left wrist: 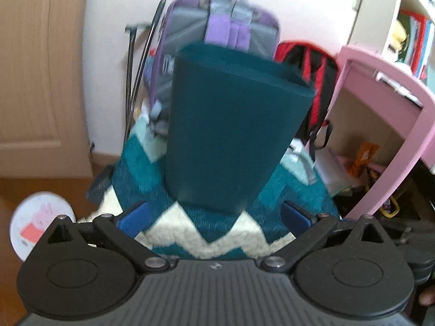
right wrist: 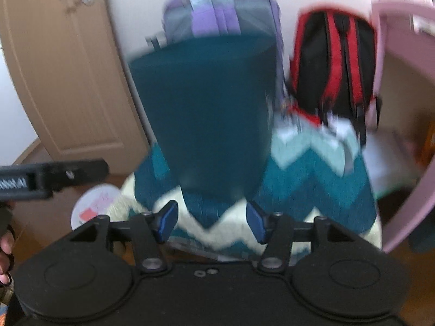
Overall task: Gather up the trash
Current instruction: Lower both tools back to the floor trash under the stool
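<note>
A dark teal bin (left wrist: 231, 135) stands upright on a teal and cream zigzag rug (left wrist: 206, 233), straight ahead in both wrist views. My left gripper (left wrist: 214, 217) is open wide, its blue pads apart on either side of the bin's base and short of it, with only rug between them. My right gripper (right wrist: 212, 221) is also open, narrower, with its blue pads just below the bin (right wrist: 209, 119) and nothing between them. The left gripper's body (right wrist: 51, 176) shows at the left edge of the right wrist view. The bin's inside is hidden.
A purple and grey backpack (left wrist: 228, 21) and a red and black backpack (left wrist: 310, 65) lean on the wall behind the bin. A pink child's desk (left wrist: 394, 114) stands at the right, a wooden door (left wrist: 38, 68) at the left. A round cartoon-printed disc (left wrist: 38, 217) lies on the wood floor.
</note>
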Demonstrator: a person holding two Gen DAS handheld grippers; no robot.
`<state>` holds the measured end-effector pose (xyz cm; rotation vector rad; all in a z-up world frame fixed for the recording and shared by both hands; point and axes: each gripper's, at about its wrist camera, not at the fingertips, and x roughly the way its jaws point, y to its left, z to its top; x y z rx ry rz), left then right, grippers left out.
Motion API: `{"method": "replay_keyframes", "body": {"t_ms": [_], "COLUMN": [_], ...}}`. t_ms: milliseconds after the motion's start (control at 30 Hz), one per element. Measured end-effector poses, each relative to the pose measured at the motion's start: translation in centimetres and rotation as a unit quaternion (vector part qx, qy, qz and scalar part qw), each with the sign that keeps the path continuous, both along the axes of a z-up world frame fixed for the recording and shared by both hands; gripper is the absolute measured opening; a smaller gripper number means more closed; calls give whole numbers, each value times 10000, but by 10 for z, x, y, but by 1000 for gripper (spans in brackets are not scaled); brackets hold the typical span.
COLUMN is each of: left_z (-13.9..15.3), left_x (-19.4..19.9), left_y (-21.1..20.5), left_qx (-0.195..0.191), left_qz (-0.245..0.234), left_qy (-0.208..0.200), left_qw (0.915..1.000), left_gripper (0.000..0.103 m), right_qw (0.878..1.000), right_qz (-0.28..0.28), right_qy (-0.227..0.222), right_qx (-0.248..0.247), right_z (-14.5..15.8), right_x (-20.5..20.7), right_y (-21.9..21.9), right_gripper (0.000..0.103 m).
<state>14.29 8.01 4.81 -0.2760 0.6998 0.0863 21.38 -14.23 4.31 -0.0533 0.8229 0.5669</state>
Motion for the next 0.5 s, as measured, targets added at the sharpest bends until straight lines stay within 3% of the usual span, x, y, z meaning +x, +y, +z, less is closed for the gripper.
{"method": "replay_keyframes", "body": {"t_ms": [67,233,500], "left_z": [-24,-86,-205], "left_x": [6,27,59], "left_y": [2,4,1], "left_qx": [-109,33,31], "left_qz": [23,86,-79], "left_qy": [245,888,2217], "left_qw": [9996,9960,9751], "left_gripper": [103,103,103], "right_qw": [9994,9949,9723], "right_qz": [-116,3,-477], "right_qy": [326,948,2195], "right_qx": [-66,-333,-650], "right_z": [-33,-107,-222], "right_x": [2,1,14], "right_y": [-2,1,-2], "right_gripper": [55,55,55]}}
